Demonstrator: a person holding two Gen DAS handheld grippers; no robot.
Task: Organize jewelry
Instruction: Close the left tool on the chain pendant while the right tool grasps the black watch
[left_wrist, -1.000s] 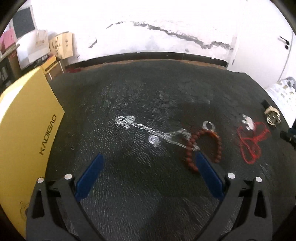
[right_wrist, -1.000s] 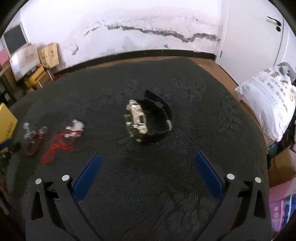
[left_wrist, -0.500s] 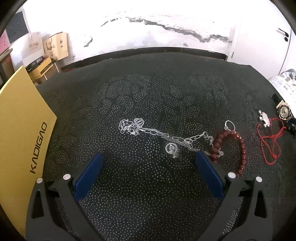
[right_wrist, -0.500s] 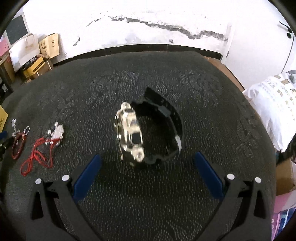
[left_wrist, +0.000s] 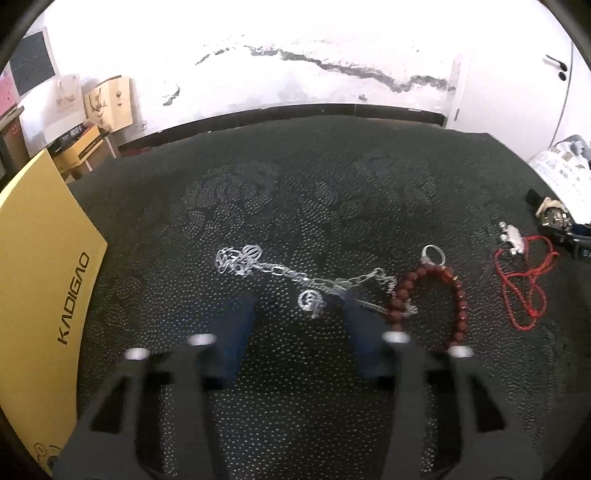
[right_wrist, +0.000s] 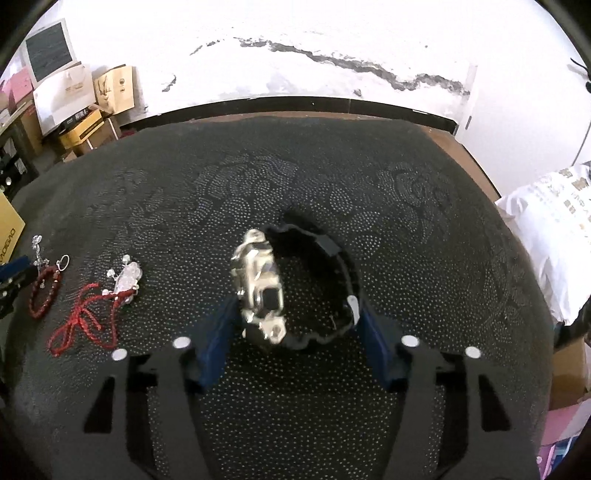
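A silver chain necklace (left_wrist: 280, 273) lies on the dark patterned cloth (left_wrist: 295, 192), its round pendant (left_wrist: 310, 301) between the blue pads of my left gripper (left_wrist: 299, 314). Those jaws are closing and the pads stand clear of the chain. A red bead bracelet (left_wrist: 458, 295) lies just to the right. In the right wrist view, a watch with a silver case (right_wrist: 260, 284) and black strap (right_wrist: 332, 266) sits between the pads of my right gripper (right_wrist: 295, 317). Its jaws are closing too, the pads close beside case and strap.
A red cord (left_wrist: 524, 288) with a silver charm (left_wrist: 511, 236) lies between bracelet and watch. A yellow box (left_wrist: 40, 273) leans at the left edge. A white printed bag (right_wrist: 554, 229) sits off the cloth's right side. Cartons (right_wrist: 110, 88) stand by the far wall.
Both grippers' jaws have narrowed from wide open. The right gripper has come closer over the watch, which now sits between its pads. The left gripper has hardly shifted over the chain.
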